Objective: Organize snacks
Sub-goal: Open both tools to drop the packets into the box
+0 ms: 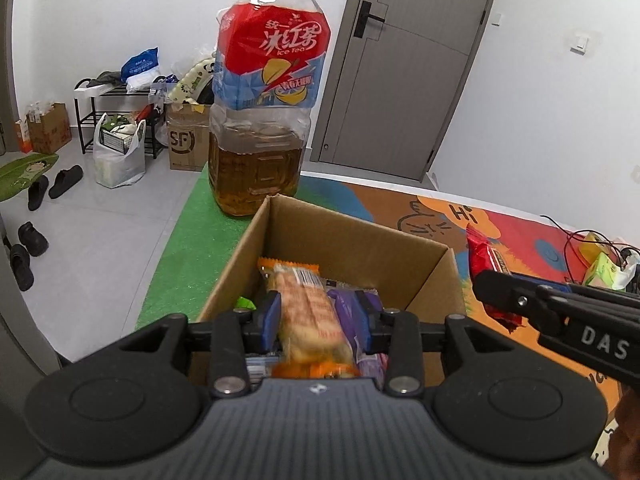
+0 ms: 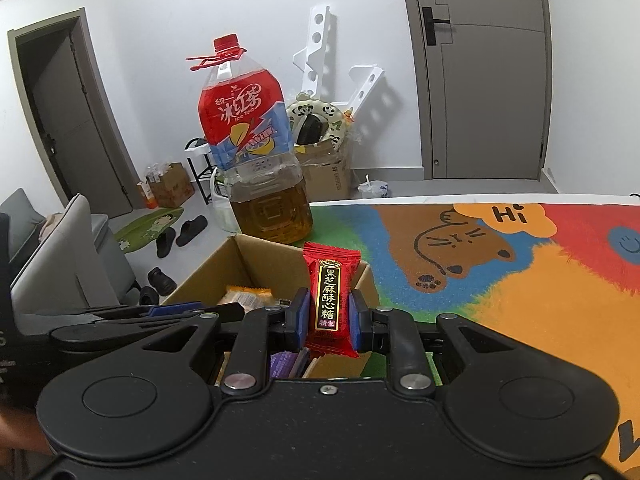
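One cardboard box (image 1: 352,240), one large ice tea bottle (image 1: 266,92), one orange-wrapped snack (image 1: 308,312), one purple-wrapped snack (image 1: 352,312), one red candy packet (image 2: 330,300), two grippers, left (image 1: 318,320) and right (image 2: 329,320), two grey doors, far.

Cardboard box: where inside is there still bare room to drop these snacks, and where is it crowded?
Free: the far half of the cardboard box, bare floor between the back wall and the orange-wrapped snack. Crowded: the near end, where that snack, a purple packet and something green lie together. Outside, the mat right of the box is open; the ice tea bottle blocks behind.
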Action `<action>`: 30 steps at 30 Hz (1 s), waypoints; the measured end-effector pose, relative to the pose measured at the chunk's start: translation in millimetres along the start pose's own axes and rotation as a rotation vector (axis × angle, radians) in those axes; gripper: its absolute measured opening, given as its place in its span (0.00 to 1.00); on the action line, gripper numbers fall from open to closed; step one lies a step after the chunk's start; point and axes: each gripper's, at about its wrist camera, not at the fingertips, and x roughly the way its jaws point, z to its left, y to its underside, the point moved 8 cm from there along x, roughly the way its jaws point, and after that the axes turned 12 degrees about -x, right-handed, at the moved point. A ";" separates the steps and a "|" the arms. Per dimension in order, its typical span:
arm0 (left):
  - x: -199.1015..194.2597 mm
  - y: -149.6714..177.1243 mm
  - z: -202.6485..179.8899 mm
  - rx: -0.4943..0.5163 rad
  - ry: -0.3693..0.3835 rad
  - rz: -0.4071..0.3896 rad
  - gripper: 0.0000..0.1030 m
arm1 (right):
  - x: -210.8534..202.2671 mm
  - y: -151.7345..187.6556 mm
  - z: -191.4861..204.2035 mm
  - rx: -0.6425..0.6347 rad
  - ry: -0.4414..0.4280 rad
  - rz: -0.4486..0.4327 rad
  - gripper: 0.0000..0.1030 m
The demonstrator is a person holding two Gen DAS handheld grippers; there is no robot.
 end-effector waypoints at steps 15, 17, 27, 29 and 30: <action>-33.8 -11.8 33.8 -0.055 -0.041 -0.048 0.47 | 14.2 -13.1 8.2 0.007 -0.040 -0.003 0.21; -36.4 -13.7 40.1 -0.068 -0.055 -0.053 0.51 | 17.2 -12.4 11.6 0.004 -0.046 0.002 0.21; -42.6 -20.1 62.1 -0.095 -0.085 -0.076 0.58 | 35.4 -5.5 23.9 -0.006 -0.035 0.045 0.21; -41.4 -20.0 65.9 -0.098 -0.092 -0.074 0.58 | 38.6 -3.6 25.7 -0.007 -0.032 0.053 0.21; -41.7 -19.5 68.1 -0.103 -0.096 -0.075 0.58 | 40.5 -2.9 26.9 -0.012 -0.029 0.056 0.21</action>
